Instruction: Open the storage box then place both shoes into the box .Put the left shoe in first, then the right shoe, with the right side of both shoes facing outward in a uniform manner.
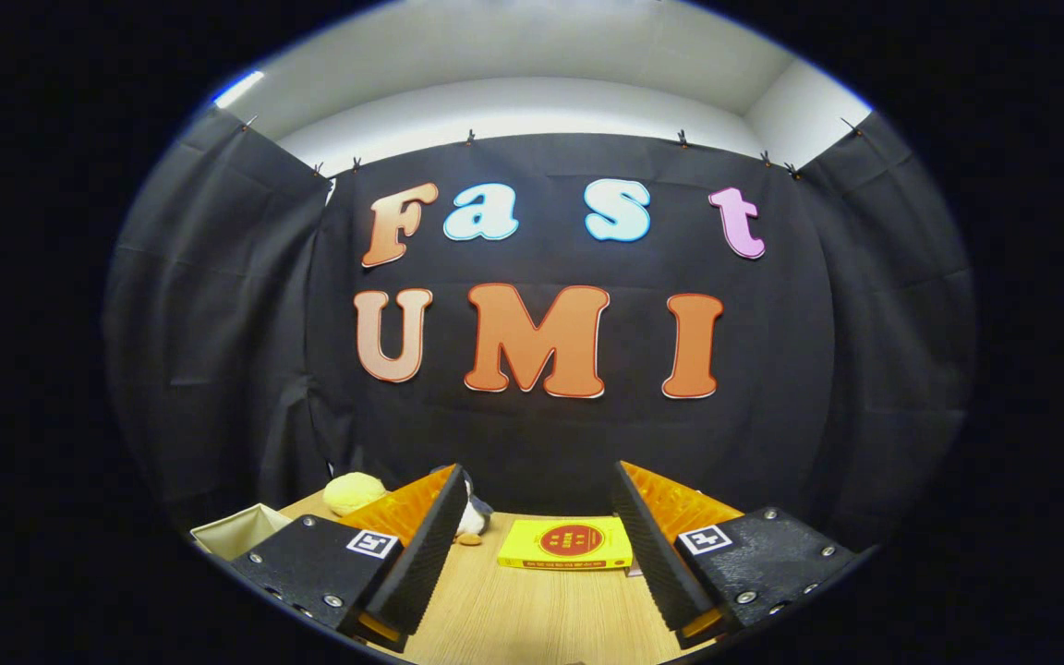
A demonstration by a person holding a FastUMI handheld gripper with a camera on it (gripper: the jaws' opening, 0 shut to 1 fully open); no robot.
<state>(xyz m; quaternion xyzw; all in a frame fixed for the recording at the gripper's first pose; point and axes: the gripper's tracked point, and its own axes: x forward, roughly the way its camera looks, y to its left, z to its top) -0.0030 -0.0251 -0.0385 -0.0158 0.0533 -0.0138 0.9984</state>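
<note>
Gaping ribbed jaws above grained wooden table [532, 610].

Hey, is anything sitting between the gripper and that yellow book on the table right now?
Nothing visible does. The gripper is open, fingers apart, and the yellow book lies flat just beyond them on bare wooden table. The small penguin toy stands off to one side by a finger.

Small black-and-white plush toy [474, 517]: mostly hidden behind the left finger [421, 545]; species unclear. Soft yellow plush [354, 492]: lower part cut by that finger's orange backing. Pale open-topped box [241, 531]: only one corner visible past the gripper body. Flat yellow box [566, 543], red round emblem: print too small to read.
</note>
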